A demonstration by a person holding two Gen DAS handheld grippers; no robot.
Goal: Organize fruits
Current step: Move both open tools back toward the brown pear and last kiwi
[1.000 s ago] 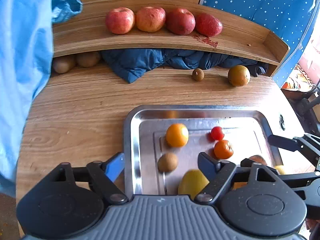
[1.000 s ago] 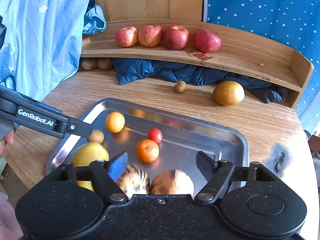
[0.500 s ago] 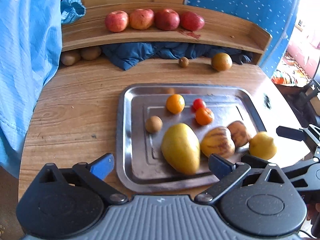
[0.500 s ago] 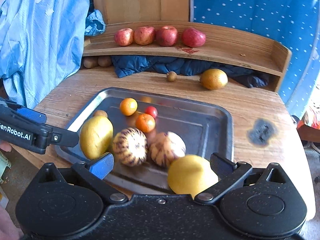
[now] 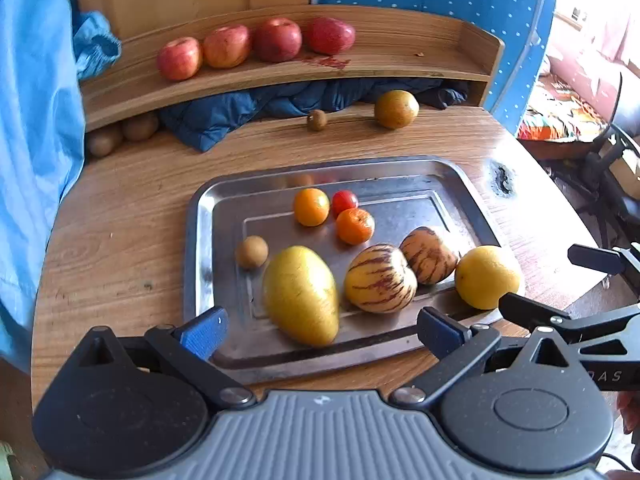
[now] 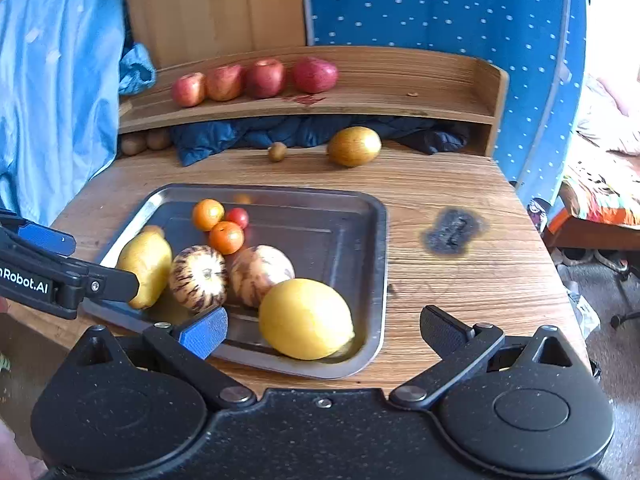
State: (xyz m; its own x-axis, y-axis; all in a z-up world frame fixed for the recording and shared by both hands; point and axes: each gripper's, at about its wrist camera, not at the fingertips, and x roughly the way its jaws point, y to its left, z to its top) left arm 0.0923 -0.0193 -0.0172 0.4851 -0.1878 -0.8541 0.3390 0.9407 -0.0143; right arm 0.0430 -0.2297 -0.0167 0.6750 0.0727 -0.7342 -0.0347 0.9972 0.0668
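Observation:
A steel tray (image 5: 200, 240) on the wooden table holds a yellow mango (image 5: 300, 294), two striped melons (image 5: 380, 278), a lemon (image 5: 486, 276), two oranges (image 5: 311, 207), a cherry tomato (image 5: 345, 201) and a small brown fruit (image 5: 251, 252). My left gripper (image 5: 322, 330) is open over the tray's near edge, with nothing between its fingers. In the right wrist view, my right gripper (image 6: 322, 330) is open at the near right corner of the tray (image 6: 380, 240), just short of the lemon (image 6: 306, 318). Neither gripper touches any fruit.
Several red apples (image 5: 256, 46) line the curved wooden shelf (image 5: 400, 60) at the back. Below it lie a blue jacket (image 5: 248, 112), a yellow-brown fruit (image 5: 396, 109), a small brown fruit (image 5: 317, 120) and two brown ones (image 5: 120, 134). A burn mark (image 6: 452, 232) lies right of the tray.
Both grippers have pulled back and up from the tray, so the whole tray and all its fruit now show. Both have stayed open.

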